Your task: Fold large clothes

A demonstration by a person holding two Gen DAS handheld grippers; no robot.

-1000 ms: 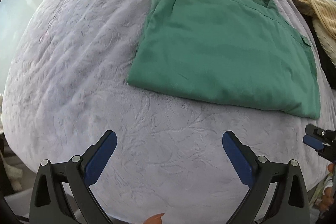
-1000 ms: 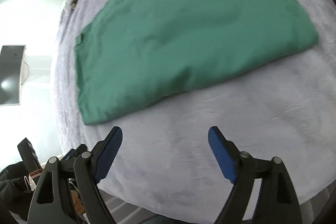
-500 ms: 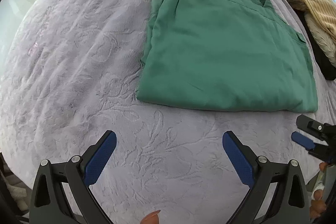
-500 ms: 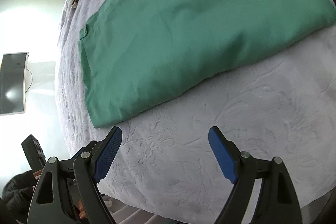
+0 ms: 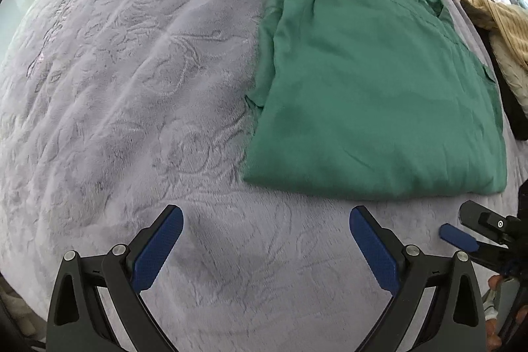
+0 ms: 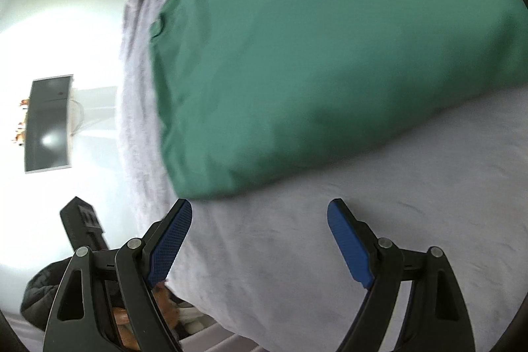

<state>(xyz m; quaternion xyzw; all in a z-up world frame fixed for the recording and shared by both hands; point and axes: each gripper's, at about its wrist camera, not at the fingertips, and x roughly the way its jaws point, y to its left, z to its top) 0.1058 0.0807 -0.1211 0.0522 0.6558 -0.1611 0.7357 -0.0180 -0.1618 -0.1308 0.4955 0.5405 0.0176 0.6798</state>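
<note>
Left wrist: folded green garment (image 5: 373, 94) flat on lavender bedspread (image 5: 132, 88).

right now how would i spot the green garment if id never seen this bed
Start from the pale lavender bedspread covering the bed. The green garment lies folded flat on it, beside a tan knit pile. It alone is plain green, with a button at its far corner.

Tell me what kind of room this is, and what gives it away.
Most likely a bedroom. The folded green garment lies on a wide, soft, lavender embossed bedspread that drops away at its edge like a bed's. More clothes are heaped beside it, and a dark screen hangs on the white wall.
</note>
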